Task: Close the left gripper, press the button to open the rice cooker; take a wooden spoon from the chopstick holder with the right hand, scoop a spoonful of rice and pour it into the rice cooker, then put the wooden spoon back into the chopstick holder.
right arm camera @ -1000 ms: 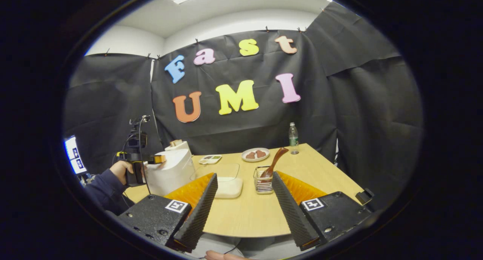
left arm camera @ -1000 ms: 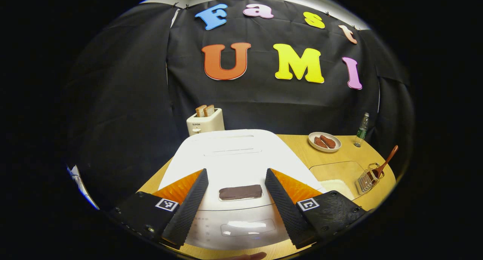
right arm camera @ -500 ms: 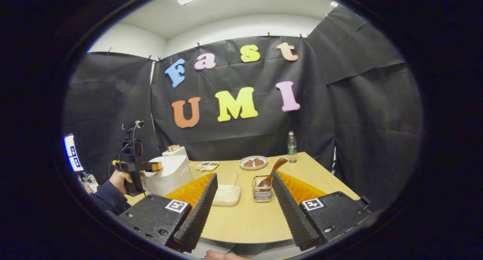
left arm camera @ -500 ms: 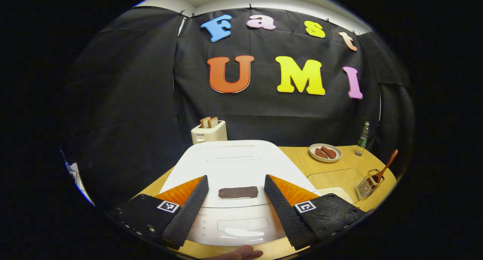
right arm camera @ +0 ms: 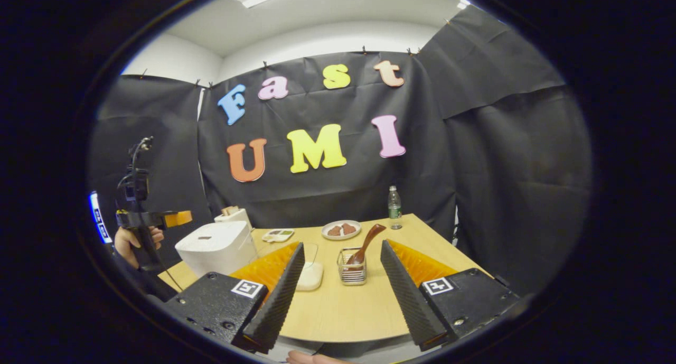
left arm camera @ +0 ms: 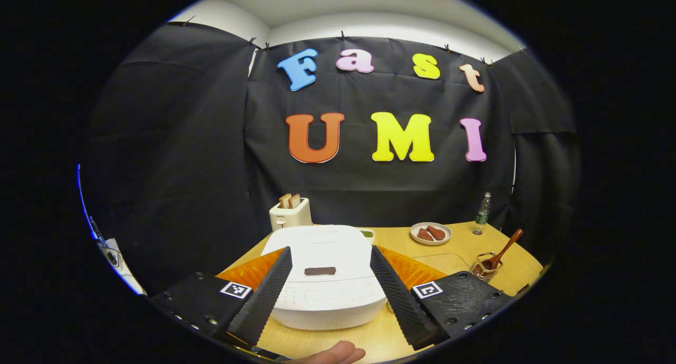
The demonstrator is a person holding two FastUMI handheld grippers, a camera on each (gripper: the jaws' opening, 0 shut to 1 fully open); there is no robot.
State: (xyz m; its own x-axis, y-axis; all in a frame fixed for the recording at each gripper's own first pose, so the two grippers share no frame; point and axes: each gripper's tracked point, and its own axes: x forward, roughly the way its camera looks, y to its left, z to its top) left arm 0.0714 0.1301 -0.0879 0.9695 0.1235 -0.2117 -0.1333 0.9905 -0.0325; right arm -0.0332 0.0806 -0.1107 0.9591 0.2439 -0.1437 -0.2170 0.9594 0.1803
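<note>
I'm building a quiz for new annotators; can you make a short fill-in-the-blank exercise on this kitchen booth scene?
1. The rice cooker lid is ____.
2. The wooden spoon stands in the chopstick ____.
3. Both fingers of the left gripper are spread ____.
4. Two slices of bread stick out of the ____ behind the rice cooker.

Missing words: closed; holder; open; toaster

Not much readable text can be made out here, tbh. A small dark brand mark is seen on the front of the toaster (left arm camera: 289, 214), left of centre in the left gripper view, but it's too tiny to be read.
</note>
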